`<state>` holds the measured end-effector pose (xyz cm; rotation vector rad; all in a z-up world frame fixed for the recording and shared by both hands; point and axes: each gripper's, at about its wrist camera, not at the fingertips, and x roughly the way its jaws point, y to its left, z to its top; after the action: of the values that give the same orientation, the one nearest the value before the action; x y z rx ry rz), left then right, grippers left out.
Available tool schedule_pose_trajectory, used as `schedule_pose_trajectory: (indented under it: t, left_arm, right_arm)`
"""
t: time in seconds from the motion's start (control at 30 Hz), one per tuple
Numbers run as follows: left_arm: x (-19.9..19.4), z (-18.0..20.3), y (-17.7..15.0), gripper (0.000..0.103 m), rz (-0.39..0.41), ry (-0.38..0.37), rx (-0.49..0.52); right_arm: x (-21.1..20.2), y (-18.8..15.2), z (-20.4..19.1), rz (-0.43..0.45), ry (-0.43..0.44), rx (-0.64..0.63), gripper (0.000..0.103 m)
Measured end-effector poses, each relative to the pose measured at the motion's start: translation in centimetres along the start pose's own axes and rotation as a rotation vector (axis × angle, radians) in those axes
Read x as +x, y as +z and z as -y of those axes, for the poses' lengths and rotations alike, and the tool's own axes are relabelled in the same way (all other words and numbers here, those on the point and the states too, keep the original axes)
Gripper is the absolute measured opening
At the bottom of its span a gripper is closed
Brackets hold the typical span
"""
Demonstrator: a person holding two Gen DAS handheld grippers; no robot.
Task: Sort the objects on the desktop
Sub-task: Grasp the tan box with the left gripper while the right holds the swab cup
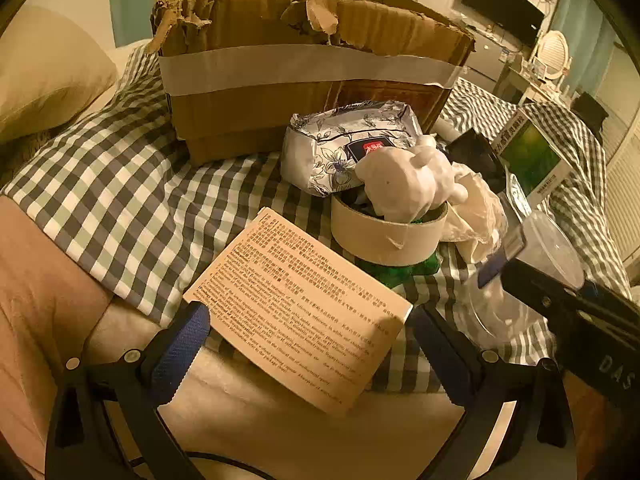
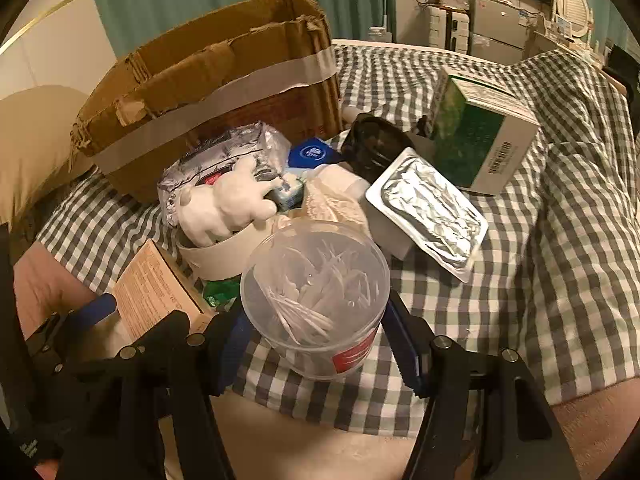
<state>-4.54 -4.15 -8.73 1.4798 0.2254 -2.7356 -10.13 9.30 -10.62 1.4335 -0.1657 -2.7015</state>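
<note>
A flat beige printed box [image 1: 304,312] lies on the checked cloth [image 1: 120,184] between the blue pads of my left gripper [image 1: 310,344]. Those pads stand wide open, just outside the box's corners. My right gripper [image 2: 318,344] is shut on a clear plastic tub of cotton swabs [image 2: 316,292], with a pad on each side and the tub tilted toward the camera. A torn cardboard box [image 1: 280,92] with a tape band stands open at the back. A white bear figure [image 2: 228,200] sits in a tape roll [image 2: 224,256].
Clutter lies before the cardboard box: a floral foil pack [image 1: 340,144], a foil-sealed tray [image 2: 428,208], a green-and-white carton [image 2: 476,136], a black case [image 2: 372,140], a blue item [image 2: 312,152] and crumpled tissue [image 1: 476,208]. A pillow [image 1: 44,72] lies far left.
</note>
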Motion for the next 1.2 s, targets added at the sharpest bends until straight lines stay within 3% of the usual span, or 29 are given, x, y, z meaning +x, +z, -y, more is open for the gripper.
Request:
schedule_pose_trajectory:
  t: [0.2, 0.37, 0.53, 0.87, 1.07, 1.2]
  left_arm:
    - [0.5, 0.4, 0.9, 0.103, -0.030, 0.015, -0.054]
    - [1.4, 0.7, 1.5, 0.103, -0.048, 0.093, -0.105]
    - [2.3, 0.8, 1.4, 0.103, -0.060, 0.212, -0.093]
    - [1.0, -1.8, -0.7, 0.103, -0.092, 0.160, -0.150]
    - [3.2, -5.2, -2.3, 0.103, -0.272, 0.108, -0.318]
    - [2.7, -5.7, -2.4, 0.098, -0.222, 0.092, -0.279]
  right_arm:
    - [-0.8, 0.0, 0.5, 0.020, 0.025, 0.029, 0.063]
    - [-1.4, -0.1, 0.2, 0.039, 0.021, 0.008, 0.063]
    - [-1.6, -0.2, 0.1, 0.045, 0.022, 0.000, 0.063]
    - [-1.8, -0.4, 0.2, 0.052, 0.033, 0.000, 0.063]
    - [-1.9, -0.5, 0.2, 0.056, 0.028, 0.003, 0.063]
    - [-1.7, -0.6, 0.0, 0.050, 0.030, -0.009, 0.063]
